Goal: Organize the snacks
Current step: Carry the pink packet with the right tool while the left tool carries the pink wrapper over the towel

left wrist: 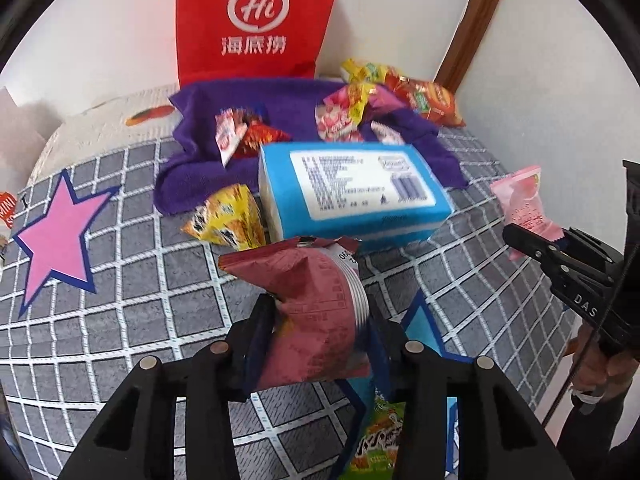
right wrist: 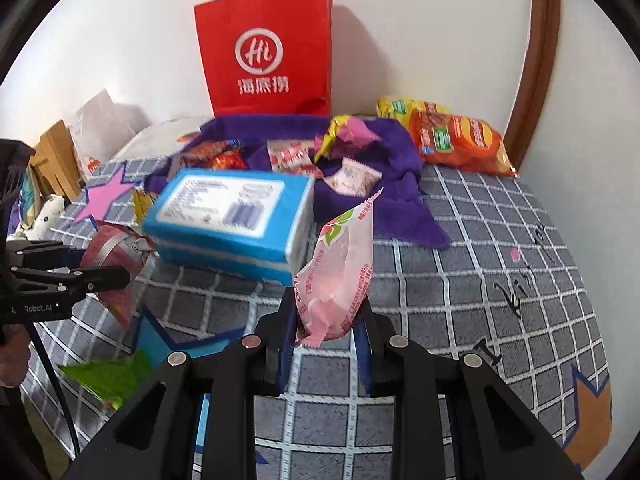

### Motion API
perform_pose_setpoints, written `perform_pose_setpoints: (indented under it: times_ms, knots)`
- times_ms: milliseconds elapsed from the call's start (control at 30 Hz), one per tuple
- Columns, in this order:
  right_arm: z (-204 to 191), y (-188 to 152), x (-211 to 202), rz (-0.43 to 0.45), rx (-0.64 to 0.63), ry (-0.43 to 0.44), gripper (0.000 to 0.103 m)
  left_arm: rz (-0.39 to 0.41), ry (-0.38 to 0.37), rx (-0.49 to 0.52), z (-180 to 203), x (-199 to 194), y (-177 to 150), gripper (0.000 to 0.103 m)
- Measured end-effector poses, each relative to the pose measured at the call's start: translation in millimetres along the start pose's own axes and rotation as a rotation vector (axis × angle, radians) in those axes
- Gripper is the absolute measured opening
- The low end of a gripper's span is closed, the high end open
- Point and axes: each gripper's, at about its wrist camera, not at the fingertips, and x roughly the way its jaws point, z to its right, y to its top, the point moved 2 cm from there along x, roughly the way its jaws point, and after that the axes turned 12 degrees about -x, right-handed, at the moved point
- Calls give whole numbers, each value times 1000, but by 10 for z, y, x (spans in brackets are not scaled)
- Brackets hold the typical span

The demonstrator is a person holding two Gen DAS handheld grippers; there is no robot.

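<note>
Clamping a maroon snack bag (left wrist: 316, 312) between its two black fingers, the left hand-held gripper (left wrist: 320, 340) held the packet upright above the grey checked bedspread (left wrist: 120, 320). The right hand-held gripper (right wrist: 326, 320) was closed on a pink snack packet (right wrist: 340, 276), which stood tilted up from its jaws; in the left wrist view that same packet showed at the right edge, pinched at the gripper's tip.

Just beyond both held packets lay a blue tissue pack (left wrist: 352, 188), label side up, resting on the bedspread. A yellow snack bag (left wrist: 228, 220) sat touching its left end. Behind the pack a purple towel (left wrist: 280, 104) was spread, carrying several small red and pink snack packets (left wrist: 240, 136). An orange snack bag (right wrist: 464, 144) lay at the towel's far right corner, near the wall. A red paper bag (right wrist: 268, 52) stood upright against the wall behind the towel. A green snack packet (left wrist: 380, 440) lay on the bedspread below the left gripper, and a pink star (left wrist: 60, 236) marked the bedspread at left.
</note>
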Motion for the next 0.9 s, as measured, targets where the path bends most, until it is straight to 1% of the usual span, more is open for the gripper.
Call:
perform_pose_setpoints:
  times_ms: [167, 333, 467, 667, 900]
  knots:
    - [-46, 234, -84, 20, 10, 8, 26, 46, -8, -9, -16, -220, 151, 42]
    - [-98, 570, -131, 52, 9, 28, 26, 95, -17, -36, -40, -396, 437, 42]
    - [-93, 882, -163, 81, 7, 32, 26, 137, 4, -44, -80, -484, 695, 42]
    - [-76, 1297, -65, 93, -3, 37, 26, 167, 27, -55, -147, -485, 1061, 42]
    - [2, 1628, 145, 95, -5, 49, 26, 197, 41, -51, -174, -427, 1443, 42]
